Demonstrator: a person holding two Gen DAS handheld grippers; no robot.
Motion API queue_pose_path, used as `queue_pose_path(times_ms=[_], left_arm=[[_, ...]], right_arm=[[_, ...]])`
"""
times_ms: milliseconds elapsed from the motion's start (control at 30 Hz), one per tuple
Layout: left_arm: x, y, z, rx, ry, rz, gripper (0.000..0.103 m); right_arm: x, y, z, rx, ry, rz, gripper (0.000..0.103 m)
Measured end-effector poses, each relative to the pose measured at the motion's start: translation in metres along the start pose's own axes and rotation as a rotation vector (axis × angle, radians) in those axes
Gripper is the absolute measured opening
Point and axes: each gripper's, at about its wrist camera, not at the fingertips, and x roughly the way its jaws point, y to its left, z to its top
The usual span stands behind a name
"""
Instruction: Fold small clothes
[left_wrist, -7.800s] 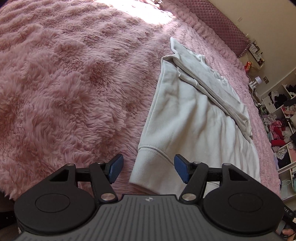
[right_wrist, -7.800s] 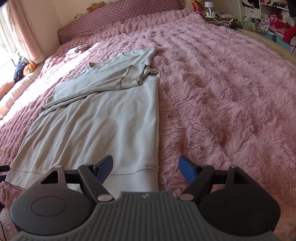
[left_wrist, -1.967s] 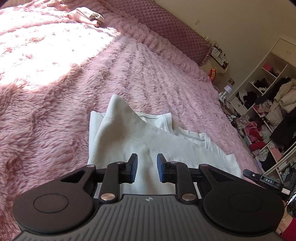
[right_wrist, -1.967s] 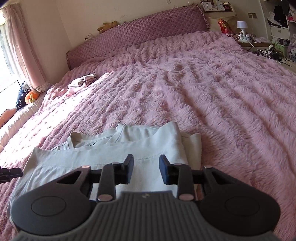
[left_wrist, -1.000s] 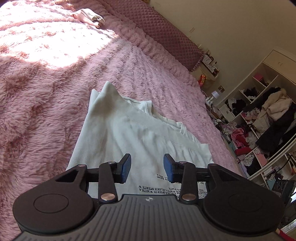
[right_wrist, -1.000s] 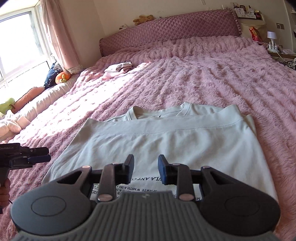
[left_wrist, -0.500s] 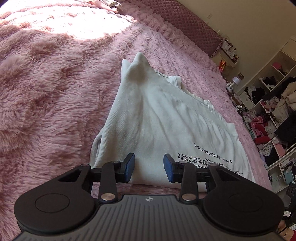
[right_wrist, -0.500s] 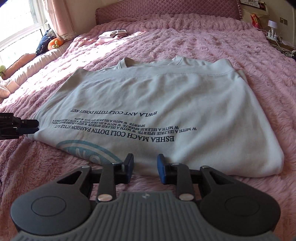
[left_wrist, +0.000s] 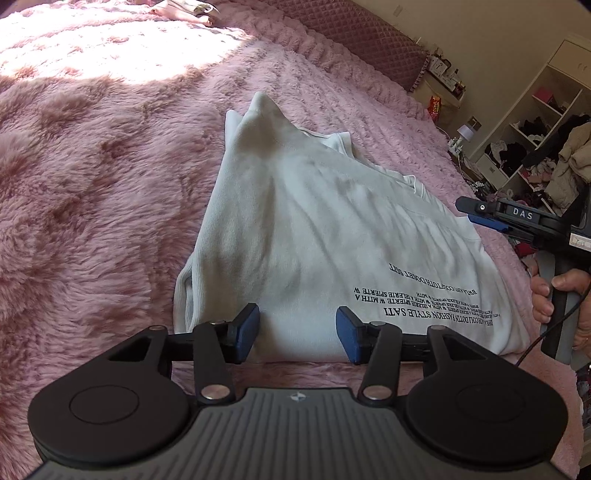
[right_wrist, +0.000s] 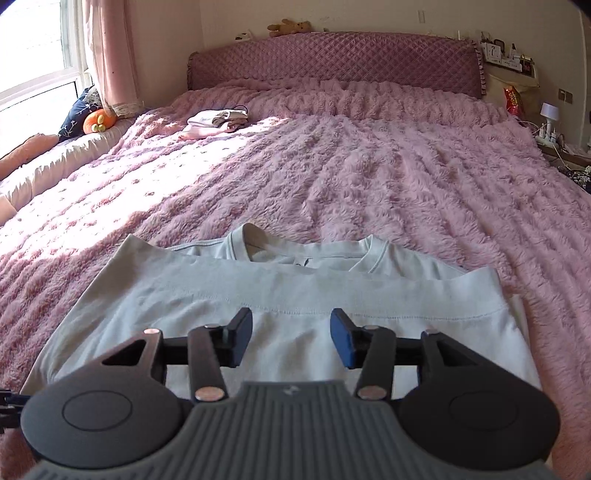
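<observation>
A pale grey sweatshirt (left_wrist: 325, 229) lies folded in half on the pink furry bedspread (left_wrist: 92, 184), its black printed text facing up at the near right. My left gripper (left_wrist: 297, 334) is open and empty, just above the garment's near folded edge. My right gripper (right_wrist: 291, 341) is open and empty, held over the sweatshirt (right_wrist: 295, 291) with the hem band and collar ahead of it. The right gripper also shows in the left wrist view (left_wrist: 480, 214), held in a hand at the garment's right side.
A small pile of folded pink and white clothes (right_wrist: 216, 122) lies far back on the bed. The quilted headboard (right_wrist: 332, 66) is behind it. Cushions and a window seat (right_wrist: 74, 125) are at the left. Cluttered shelves (left_wrist: 535, 147) stand to the right of the bed.
Both grippers have opened wider. The right gripper has moved forward over the garment, so the printed text is out of its view. The left gripper has barely shifted.
</observation>
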Motion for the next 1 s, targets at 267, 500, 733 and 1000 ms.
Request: queue_pose_path(times_ms=[267, 500, 733, 1000], left_arm=[[0.005, -0.006, -0.001, 0.03, 0.011, 0.0, 0.073], [0.008, -0.011, -0.003, 0.064, 0.012, -0.009, 0.083], [0.008, -0.005, 0.0, 0.032, 0.021, -0.038, 0.086], [0.005, -0.004, 0.006, -0.037, 0.033, -0.034, 0.086]], right_arm=[[0.099, 0.0, 0.043, 0.021, 0.063, -0.159, 0.045], [0.144, 0.009, 0.047, -0.084, 0.077, -0.2, 0.045], [0.158, 0.013, 0.031, -0.121, 0.108, -0.223, 0.047], [0.093, 0.019, -0.004, -0.18, 0.12, -0.127, 0.047]])
